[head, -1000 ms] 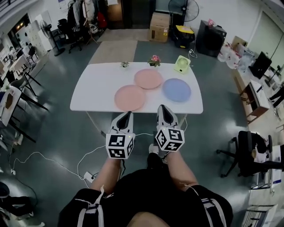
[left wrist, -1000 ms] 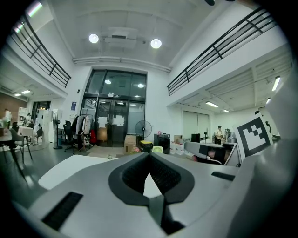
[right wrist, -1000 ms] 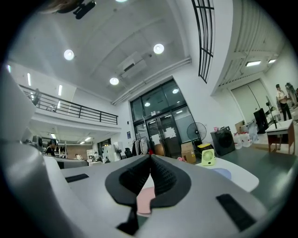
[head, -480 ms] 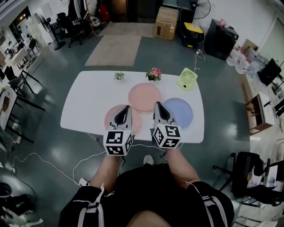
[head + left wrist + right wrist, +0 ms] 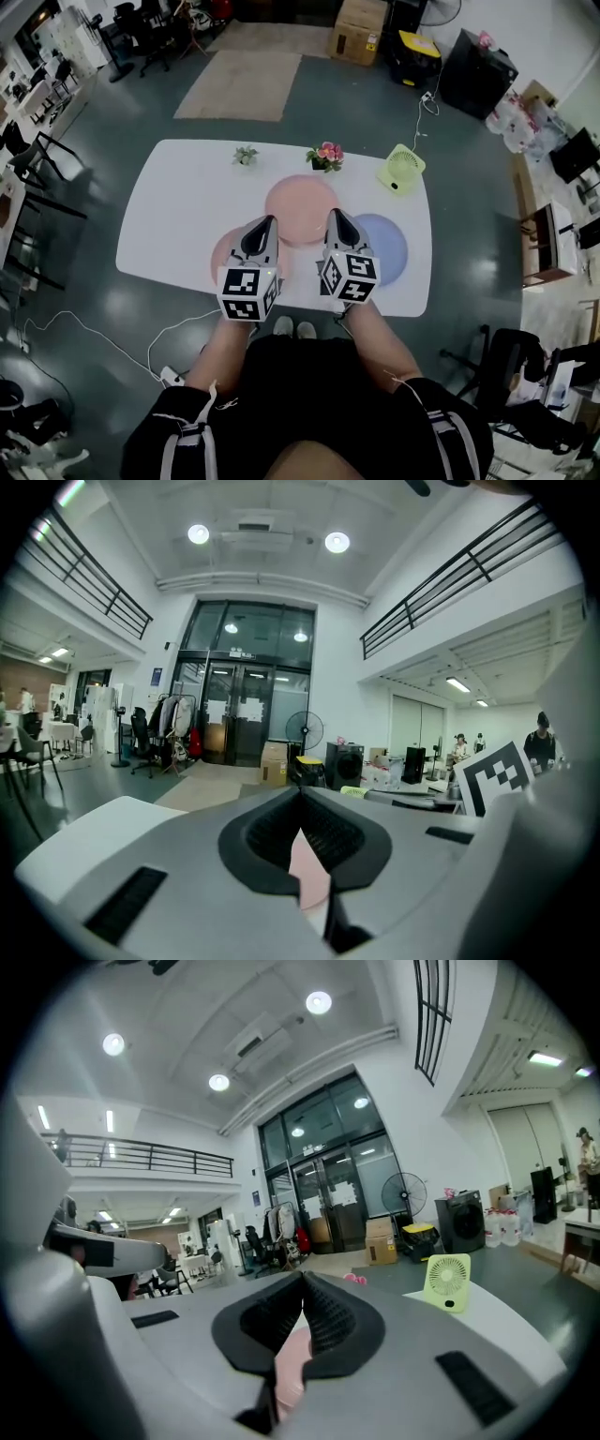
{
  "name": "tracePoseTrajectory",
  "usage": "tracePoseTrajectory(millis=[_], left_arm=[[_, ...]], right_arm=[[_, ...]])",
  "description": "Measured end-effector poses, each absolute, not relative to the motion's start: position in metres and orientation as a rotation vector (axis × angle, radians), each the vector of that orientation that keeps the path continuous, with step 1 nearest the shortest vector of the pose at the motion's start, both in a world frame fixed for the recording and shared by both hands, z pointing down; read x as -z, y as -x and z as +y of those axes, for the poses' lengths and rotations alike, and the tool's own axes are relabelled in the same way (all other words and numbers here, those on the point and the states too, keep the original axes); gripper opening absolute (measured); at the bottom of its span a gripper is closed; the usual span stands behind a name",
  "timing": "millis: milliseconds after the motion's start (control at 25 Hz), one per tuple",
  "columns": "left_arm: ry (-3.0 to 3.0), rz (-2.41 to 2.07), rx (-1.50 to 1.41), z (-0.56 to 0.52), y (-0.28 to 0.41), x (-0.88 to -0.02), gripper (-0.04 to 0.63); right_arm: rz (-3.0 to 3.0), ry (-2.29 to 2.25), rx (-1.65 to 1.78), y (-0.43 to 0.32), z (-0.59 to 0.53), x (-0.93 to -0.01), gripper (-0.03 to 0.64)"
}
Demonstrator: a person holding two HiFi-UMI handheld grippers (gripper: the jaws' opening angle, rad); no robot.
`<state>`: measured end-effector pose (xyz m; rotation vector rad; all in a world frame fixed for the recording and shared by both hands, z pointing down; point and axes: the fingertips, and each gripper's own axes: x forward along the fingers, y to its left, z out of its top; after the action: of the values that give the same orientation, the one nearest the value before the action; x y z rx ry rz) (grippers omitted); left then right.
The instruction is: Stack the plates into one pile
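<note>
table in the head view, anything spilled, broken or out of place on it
Nothing stands out. The far pink plate, near pink plate and blue plate lie flat on the white table; the green fan and flowers stand upright.

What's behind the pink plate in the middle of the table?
Behind the pink plate stand pink flowers and a little green plant. The left tool and right tool cover parts of its near rim.
</note>
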<state>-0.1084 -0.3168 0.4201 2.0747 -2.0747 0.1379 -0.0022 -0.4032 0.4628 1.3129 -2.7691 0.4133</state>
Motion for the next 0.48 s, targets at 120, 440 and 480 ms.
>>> tracePoseTrajectory(millis=[120, 440, 480], left_arm=[[-2.074, -2.061, -0.149, -0.332, 0.117, -0.427, 0.014], [-2.043, -2.037, -0.183, -0.349, 0.136, -0.446, 0.014], [-2.038, -2.035, -0.187, -0.349, 0.138, -0.449, 0.014]], right_arm=[[-2.700, -1.408, -0.427, 0.001, -0.427, -0.477, 0.018], [-2.470, -1.461, -0.689, 0.002, -0.465, -0.556, 0.132], [-2.435, -1.450, -0.711, 0.004, -0.466, -0.569, 0.132]])
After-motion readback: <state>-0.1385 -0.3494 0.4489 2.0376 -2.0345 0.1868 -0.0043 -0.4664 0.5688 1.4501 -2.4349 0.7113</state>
